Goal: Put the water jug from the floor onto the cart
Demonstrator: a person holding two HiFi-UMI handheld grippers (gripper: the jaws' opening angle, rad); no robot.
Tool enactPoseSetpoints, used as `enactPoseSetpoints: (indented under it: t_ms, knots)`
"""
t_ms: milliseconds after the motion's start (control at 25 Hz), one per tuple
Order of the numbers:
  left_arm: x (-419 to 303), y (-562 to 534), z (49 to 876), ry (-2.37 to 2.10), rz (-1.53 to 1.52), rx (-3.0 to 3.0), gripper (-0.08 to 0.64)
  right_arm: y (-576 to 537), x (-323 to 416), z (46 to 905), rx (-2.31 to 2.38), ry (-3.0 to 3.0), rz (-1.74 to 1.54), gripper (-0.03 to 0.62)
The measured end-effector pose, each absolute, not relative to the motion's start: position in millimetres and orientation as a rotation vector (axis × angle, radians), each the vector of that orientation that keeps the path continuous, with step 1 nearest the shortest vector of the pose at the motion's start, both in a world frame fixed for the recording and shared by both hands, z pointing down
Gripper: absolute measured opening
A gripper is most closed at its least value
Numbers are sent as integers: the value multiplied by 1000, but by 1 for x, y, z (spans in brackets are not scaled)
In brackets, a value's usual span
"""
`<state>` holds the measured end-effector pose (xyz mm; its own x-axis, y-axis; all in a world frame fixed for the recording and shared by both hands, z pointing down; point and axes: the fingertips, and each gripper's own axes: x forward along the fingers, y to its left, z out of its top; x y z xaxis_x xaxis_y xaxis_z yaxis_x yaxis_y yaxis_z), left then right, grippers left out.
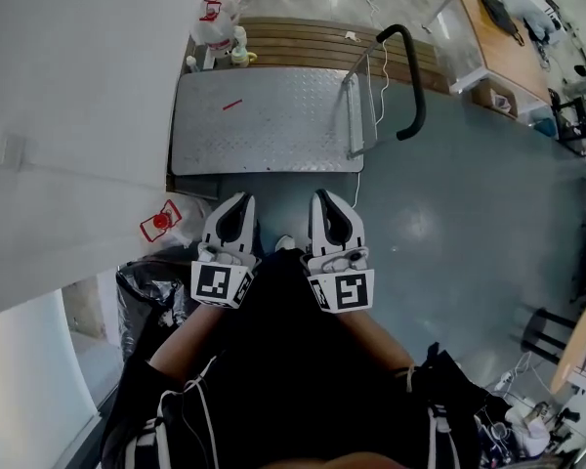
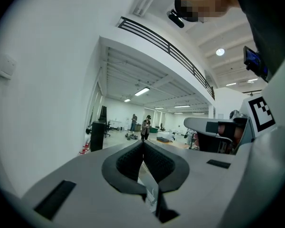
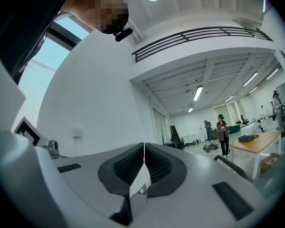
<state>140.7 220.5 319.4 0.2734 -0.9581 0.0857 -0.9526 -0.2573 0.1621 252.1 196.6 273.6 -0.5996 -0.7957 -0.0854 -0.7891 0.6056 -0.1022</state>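
The clear plastic water jug with a red cap (image 1: 162, 222) stood on the grey floor (image 1: 469, 213) at the foot of the white wall (image 1: 68, 115). It was just beside the near left corner of the grey checker-plate platform cart (image 1: 264, 120) and not on it. Further red-capped jugs (image 1: 217, 13) were grouped at the cart's far left corner. No lift had begun.

The left tool (image 1: 240, 199) and the right tool (image 1: 322, 195) were held level, side by side, close to the person's body. Both had their jaws closed pad to pad with nothing between them. Neither touched the jug.

Assessment: the step in hand was the approach. The left tool was the nearer, so it would best be opened wide before going down and then closed on the neck or handle under the red cap. The right tool could steady the jug's body if the load proved heavy. Whether the jug was full could not be determined.

Clearances: the wall stood hard against the jug's left side, and a black plastic bag (image 1: 146, 286) lay just on its near side, so access was best from above or from the right. The cart deck was almost bare. Its black loop handle (image 1: 410, 76) rose at the right end, leaving the left and middle of the deck free for set-down. The floor to the right was open, with a wooden desk (image 1: 498, 37) and a round stool (image 1: 566, 345) well apart.
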Motion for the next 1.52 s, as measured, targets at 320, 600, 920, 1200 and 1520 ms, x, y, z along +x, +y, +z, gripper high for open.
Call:
enactPoseSetpoints:
  t_ms: [320, 600, 920, 1200, 1520]
  knots:
    - [121, 186, 327, -1759, -40, 2344, 18, 164, 233, 280, -1379, 2738, -64, 20]
    - [83, 143, 329, -1741, -83, 2342, 18, 124, 184, 284, -1368, 2816, -68, 20]
    - [4, 93, 333, -1775, -137, 2268, 18, 69, 126, 286, -1399, 2861, -45, 20]
    - [-53, 55, 356, -1764, -111, 2207, 18, 26, 76, 303, -1421, 2895, -100, 20]
    - [-81, 45, 369, -1877, -80, 2083, 18, 0, 46, 307, -1229, 2980, -141, 20]
